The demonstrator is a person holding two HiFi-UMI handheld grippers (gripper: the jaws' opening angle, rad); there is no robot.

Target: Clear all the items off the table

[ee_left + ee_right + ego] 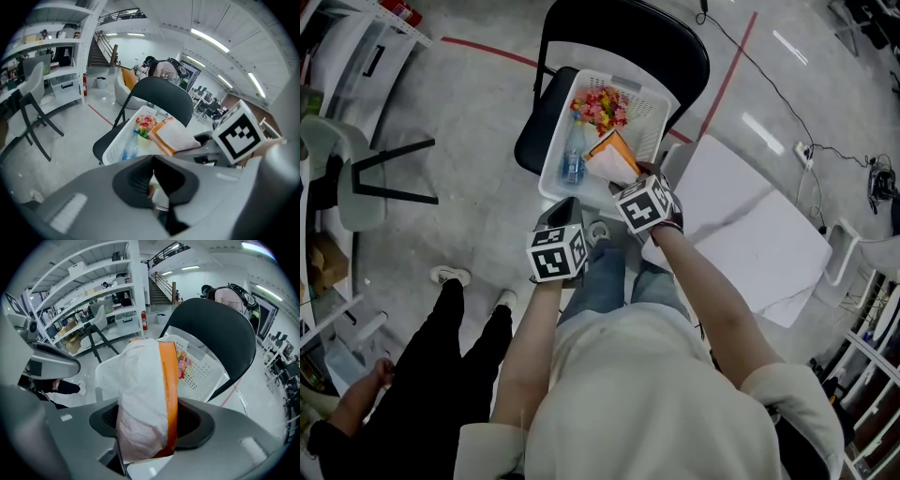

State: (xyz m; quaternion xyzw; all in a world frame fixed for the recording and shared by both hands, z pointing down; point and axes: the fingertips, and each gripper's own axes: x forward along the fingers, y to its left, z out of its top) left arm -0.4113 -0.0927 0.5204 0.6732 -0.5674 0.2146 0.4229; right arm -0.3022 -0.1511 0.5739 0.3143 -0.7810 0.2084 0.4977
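Holding a white packet with an orange edge [146,390] clamped by one end between its jaws, the right gripper [636,180] hangs over the near right corner of the white basket [554,141]. It tilts steeply down, so most of the packet reaches out past the jaws and over the basket's inside. That looks like the pose for a drop: once the jaws part, the packet should fall in rather than onto the rim.

The basket sits on the seat of a black chair [619,28] just beside the white bench [750,234], which makes it a short carry from one to the other. Already inside lie a bunch of red and yellow flowers [600,108] toward the far end and a clear water bottle [574,159] along the left wall. By my reading the task is well along, since no item shows on the part of the bench in view.

The left gripper [565,214] hovers lower and nearer the person, at the basket's near edge, with its dark jaws drawn together. I can make out nothing held between them. It seems to be idle, kept out of the way.

What could hinder the drop is the bottle and flowers taking up floor space, and the left gripper close by. To the left stands another person in black trousers [459,347]. A pale chair [356,183] sits further off, well apart from the basket.
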